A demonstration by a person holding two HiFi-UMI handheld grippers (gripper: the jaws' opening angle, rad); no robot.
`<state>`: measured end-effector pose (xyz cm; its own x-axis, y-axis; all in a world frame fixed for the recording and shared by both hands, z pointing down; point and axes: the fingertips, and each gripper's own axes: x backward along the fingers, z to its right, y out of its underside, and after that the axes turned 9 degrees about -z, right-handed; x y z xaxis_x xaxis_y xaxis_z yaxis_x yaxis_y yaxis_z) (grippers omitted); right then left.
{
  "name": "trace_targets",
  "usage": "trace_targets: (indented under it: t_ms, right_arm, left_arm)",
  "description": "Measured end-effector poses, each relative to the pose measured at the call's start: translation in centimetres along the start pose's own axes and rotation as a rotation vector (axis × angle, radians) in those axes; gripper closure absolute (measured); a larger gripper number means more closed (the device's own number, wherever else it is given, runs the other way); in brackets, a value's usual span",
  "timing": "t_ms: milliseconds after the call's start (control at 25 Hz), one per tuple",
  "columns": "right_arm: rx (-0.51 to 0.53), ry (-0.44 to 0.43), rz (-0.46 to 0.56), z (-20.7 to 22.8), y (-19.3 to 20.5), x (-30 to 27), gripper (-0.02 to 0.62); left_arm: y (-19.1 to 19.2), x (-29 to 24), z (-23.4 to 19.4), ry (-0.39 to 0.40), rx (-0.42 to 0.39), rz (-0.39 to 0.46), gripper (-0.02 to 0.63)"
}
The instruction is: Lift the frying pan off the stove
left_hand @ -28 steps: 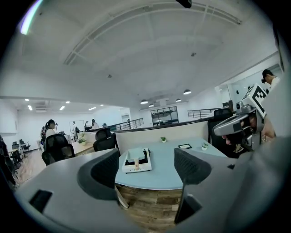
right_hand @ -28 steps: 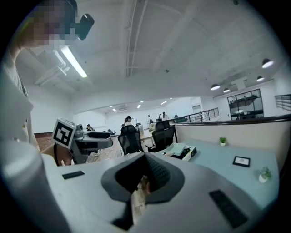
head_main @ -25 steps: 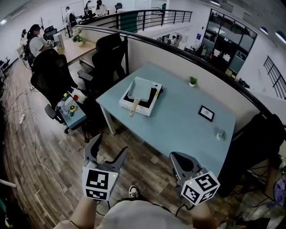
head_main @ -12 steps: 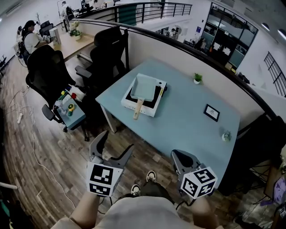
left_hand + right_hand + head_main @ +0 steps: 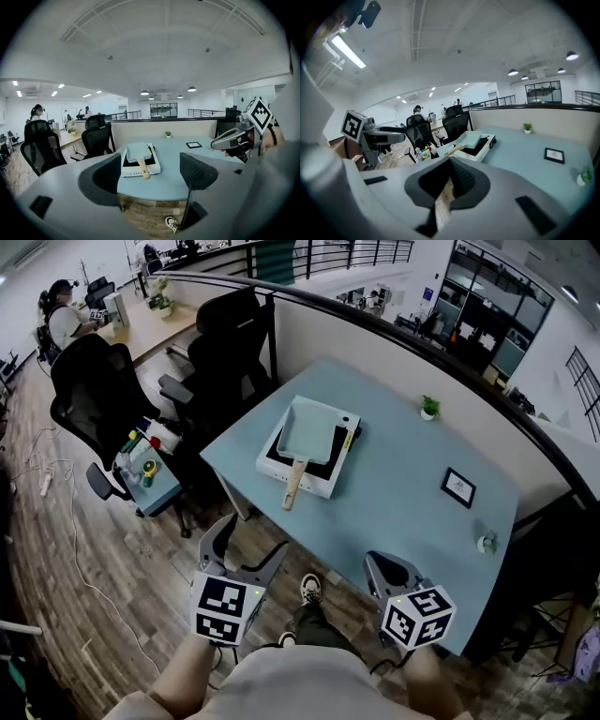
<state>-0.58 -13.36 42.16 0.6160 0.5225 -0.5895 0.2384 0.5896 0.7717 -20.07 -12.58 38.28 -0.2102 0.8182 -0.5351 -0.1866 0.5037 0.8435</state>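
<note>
A pale blue square frying pan [image 5: 309, 430] with a wooden handle [image 5: 294, 486] sits on a white portable stove [image 5: 322, 482] near the left end of a light blue table [image 5: 403, 512]. Both grippers hang well short of the table, over the wooden floor. My left gripper [image 5: 246, 542] is open with nothing between its jaws. In the left gripper view the pan [image 5: 137, 151] and stove [image 5: 134, 171] lie far ahead, between the pads of the left gripper [image 5: 150, 173]. My right gripper [image 5: 389, 570] is shut and empty. The right gripper view has its jaws [image 5: 449, 180] closed, with the pan [image 5: 471, 138] ahead.
Two black office chairs [image 5: 220, 343] and a small side table [image 5: 148, 468] with bottles stand left of the table. A small potted plant [image 5: 429, 407], a picture frame [image 5: 458, 487] and a small object [image 5: 486, 542] are on the table. A partition wall [image 5: 394, 362] backs it.
The table and stove have come closer and lower in the head view as the person stepped forward. Both grippers keep the same pose, left open, right shut.
</note>
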Motion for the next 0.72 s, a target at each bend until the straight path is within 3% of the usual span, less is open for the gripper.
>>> trace_targets:
  t_ms: [360, 720]
  right_arm:
    - [-0.006, -0.023, -0.090, 6.7, -3.1, -7.8, 0.591]
    - [-0.009, -0.099, -0.165, 10.7, -5.6, -15.1, 0.591]
  left_arm:
    - [-2.1, -9.8, -2.5, 0.025, 0.028, -0.082, 0.225]
    - [-2.0, -19.7, -4.7, 0.034, 0.168, -0.189, 0.224]
